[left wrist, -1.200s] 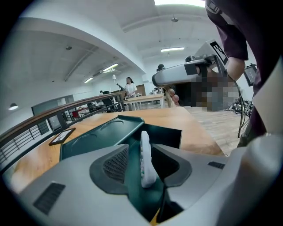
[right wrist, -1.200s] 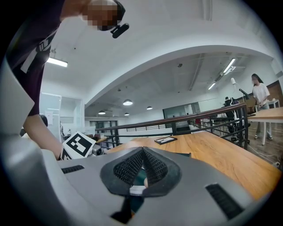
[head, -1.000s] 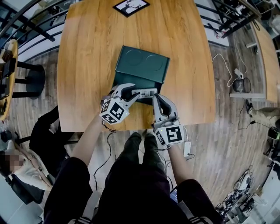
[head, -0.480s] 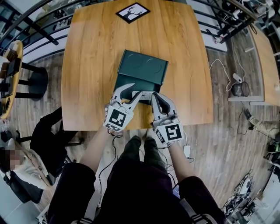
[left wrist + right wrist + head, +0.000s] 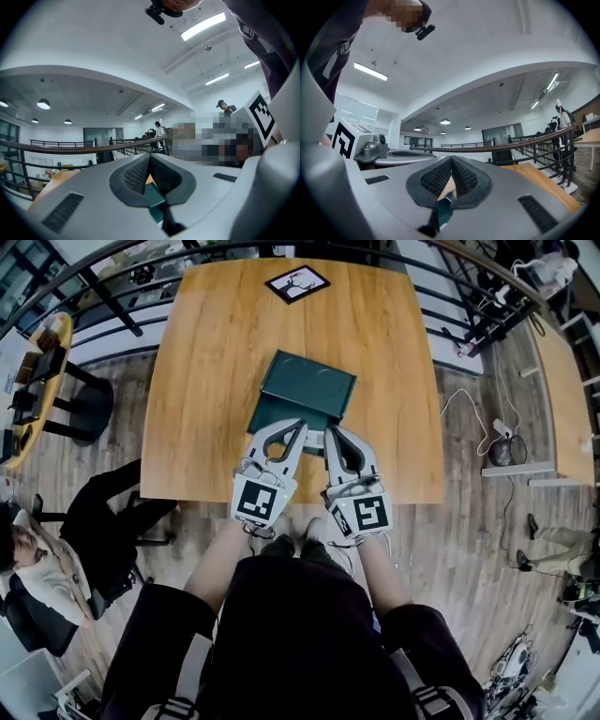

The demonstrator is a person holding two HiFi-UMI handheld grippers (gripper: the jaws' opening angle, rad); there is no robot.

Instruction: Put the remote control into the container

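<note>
The dark green container (image 5: 307, 388) lies in the middle of the wooden table (image 5: 206, 381), seen from the head view. Both grippers rest side by side at the table's near edge, tips pointing at the container's near side and covering it. My left gripper (image 5: 300, 425) is closing; its pads (image 5: 136, 174) meet at the tips with nothing between them. My right gripper (image 5: 330, 432) is shut and empty, its pads (image 5: 464, 177) touching. Green of the container (image 5: 154, 196) (image 5: 444, 207) shows through the gap below each pair of pads. No remote control shows in any view.
A black-framed picture card (image 5: 296, 283) lies at the table's far edge. A dark chair (image 5: 112, 521) and a round side table (image 5: 42, 362) stand to the left. Railings run behind the table. A cable and a small device (image 5: 511, 448) lie on the floor at right.
Both grippers drew back from the container toward the table's near edge. The left jaws went from open to shut. The remote control seen at the container's near part is now out of sight.
</note>
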